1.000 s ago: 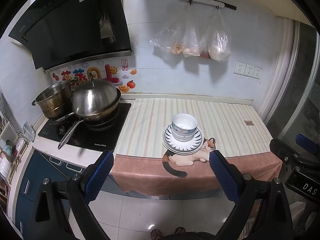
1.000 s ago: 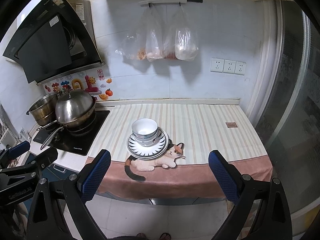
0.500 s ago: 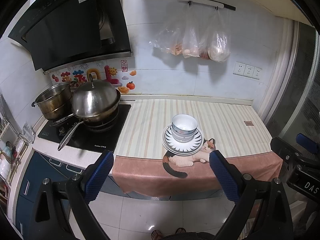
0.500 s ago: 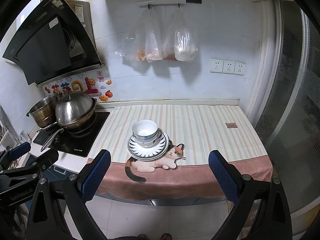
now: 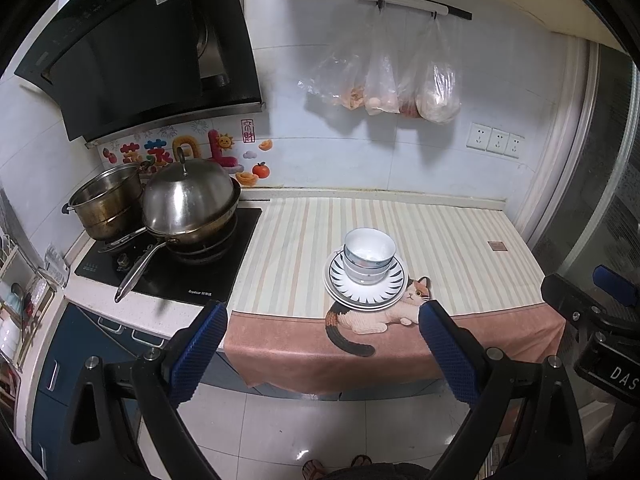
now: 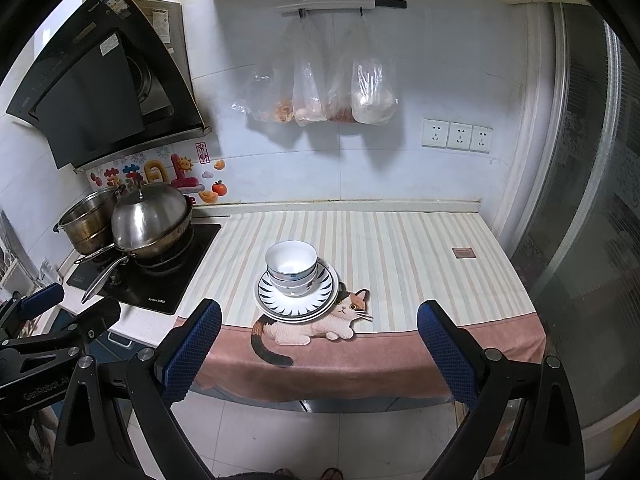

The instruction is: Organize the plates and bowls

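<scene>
Stacked white bowls (image 5: pixel 369 254) (image 6: pixel 291 266) sit nested on a stack of plates (image 5: pixel 394 286) (image 6: pixel 324 294) with a dark radial rim pattern, near the front of the striped counter cloth. My left gripper (image 5: pixel 320 356) hangs open in front of the counter, well short of the stack, nothing between its blue pads. My right gripper (image 6: pixel 318 354) is likewise open and empty, back from the counter edge. The left gripper (image 6: pixel 48 332) shows at the lower left of the right wrist view, and the right gripper (image 5: pixel 592 316) at the right edge of the left wrist view.
A lidded steel wok (image 5: pixel 188 204) and a steel pot (image 5: pixel 106 206) stand on the black hob at the left. Plastic bags (image 5: pixel 384 84) hang on the wall rail. A cat picture (image 5: pixel 376 316) decorates the cloth's pink hem. Glass door (image 6: pixel 592 220) at the right.
Both grippers have stayed open and drifted only slightly; the view of the counter and the stack is nearly unchanged.
</scene>
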